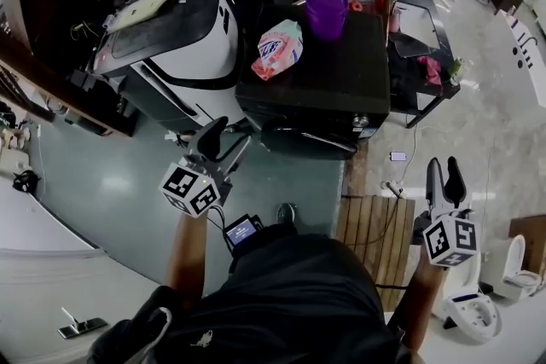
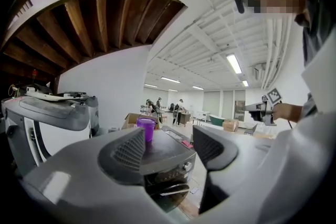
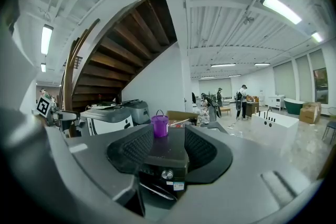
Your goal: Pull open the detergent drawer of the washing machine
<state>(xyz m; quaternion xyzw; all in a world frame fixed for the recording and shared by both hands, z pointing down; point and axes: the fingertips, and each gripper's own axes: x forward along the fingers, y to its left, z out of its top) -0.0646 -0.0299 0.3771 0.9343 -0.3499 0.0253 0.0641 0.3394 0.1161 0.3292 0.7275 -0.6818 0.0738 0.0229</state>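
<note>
- Drawer (image 3: 149, 170) is judged to sit in the dark top panel left of the knob (image 3: 167, 173) on the washer (image 1: 316, 85). Nothing is seen pulled out, though the detail there is dim.
- Left hand-held gripper (image 1: 235, 135) is seen just short of the washer's front. Its jaws are apart and nothing is caught between them.
- Right hand-held gripper (image 1: 444, 170) is seen well off to the washer's right, with its jaws a little apart and empty.
- Nothing can be counted as done. The approach, the grip on the drawer's front and the pull are all left.
- Bucket (image 1: 327, 11) and bag (image 1: 280, 47) are seen resting on the washer's top, clear of both grippers.
</note>
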